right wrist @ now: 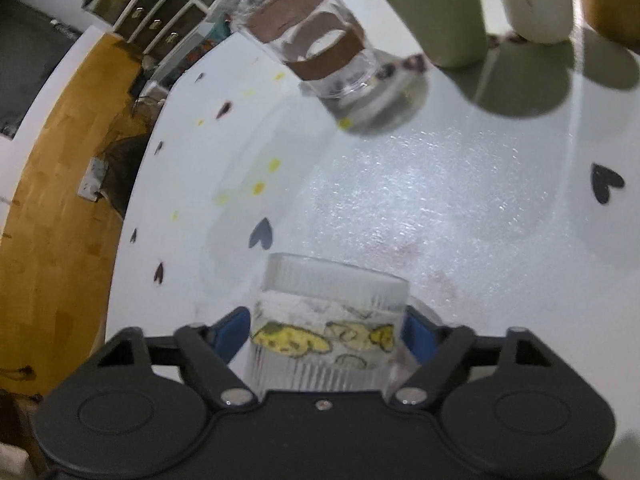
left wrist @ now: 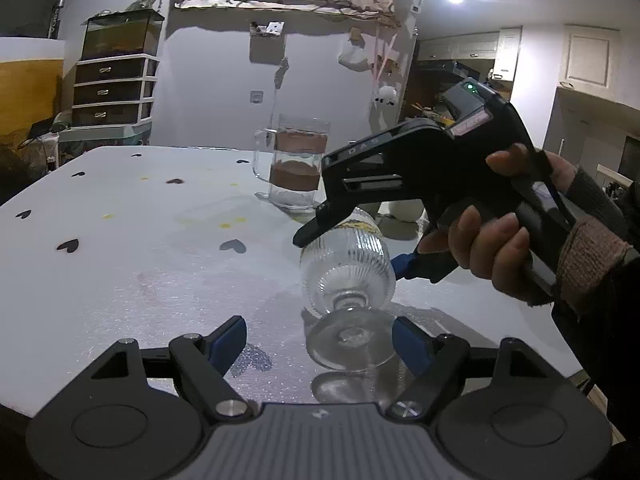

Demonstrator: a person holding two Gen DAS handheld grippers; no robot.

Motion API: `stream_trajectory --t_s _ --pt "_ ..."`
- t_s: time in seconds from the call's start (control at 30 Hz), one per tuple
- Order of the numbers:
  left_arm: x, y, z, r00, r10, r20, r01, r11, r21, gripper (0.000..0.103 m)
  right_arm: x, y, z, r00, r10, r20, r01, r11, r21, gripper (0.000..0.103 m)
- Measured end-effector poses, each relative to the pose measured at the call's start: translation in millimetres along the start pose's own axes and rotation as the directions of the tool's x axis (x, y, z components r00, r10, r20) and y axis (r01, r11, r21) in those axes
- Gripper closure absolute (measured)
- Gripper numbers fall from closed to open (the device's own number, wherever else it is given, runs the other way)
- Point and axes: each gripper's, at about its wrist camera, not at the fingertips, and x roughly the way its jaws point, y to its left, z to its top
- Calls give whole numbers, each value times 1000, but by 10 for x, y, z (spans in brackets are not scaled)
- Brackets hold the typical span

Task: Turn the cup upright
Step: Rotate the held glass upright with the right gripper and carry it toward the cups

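Note:
A ribbed clear glass cup (left wrist: 347, 270) with a round foot and a yellow printed band lies tilted, foot toward my left gripper, its foot near the white table (left wrist: 140, 240). My right gripper (left wrist: 348, 240) is shut on the cup's body from above. In the right wrist view the cup (right wrist: 326, 320) sits between the blue pads (right wrist: 232, 330), rim pointing away. My left gripper (left wrist: 320, 340) is open, its blue pads (left wrist: 228, 340) either side of the cup's foot, not touching it.
A clear glass mug (left wrist: 296, 162) with two brown bands stands upright behind the cup; it also shows in the right wrist view (right wrist: 320, 46). The table has heart stickers. A drawer unit (left wrist: 114, 88) stands beyond the far left edge.

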Motion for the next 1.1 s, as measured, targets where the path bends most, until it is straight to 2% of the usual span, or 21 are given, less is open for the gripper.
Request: stream_trajectory --t_s 0.1,0.17,0.3,0.43,0.53,0.63,0.73,0.8,0.9,1.1 --pt "-1 0 -3 1000 -1 2 1 1000 3 23 -89 -33 -12 1000 8 9 -8 1000 -11 27" --pt "10 -8 -6 1000 -5 2 5 1000 7 23 -197 -44 13 999 -3 50 6 998 -57 27" --pt "18 -25 -11 1000 -10 1 10 1000 10 23 -505 61 -24 981 -79 179 118 968 -221 27" --pt "30 -27 -9 1000 -7 0 7 1000 8 23 -730 11 45 954 -106 280 189 939 -289 27" --pt "37 -45 -6 1000 -2 -2 2 1000 14 23 -852 -65 107 913 -138 384 272 907 -322 27" --pt "30 -41 -17 1000 0 -1 0 1000 15 23 -868 -122 181 836 -241 493 435 839 -327 28" --pt "29 -33 -22 1000 4 -4 -4 1000 12 23 -889 -254 299 765 -308 565 533 796 -287 28" --pt "32 -19 -22 1000 6 -4 -6 1000 10 23 -923 -382 387 722 -351 596 574 784 -234 28" --pt "40 -14 -18 1000 9 -5 -9 1000 7 23 -978 -545 485 687 -393 612 599 782 -170 28" --pt "48 -20 -16 1000 11 -10 -11 1000 9 23 -1023 -703 537 656 -425 623 615 780 -116 28"
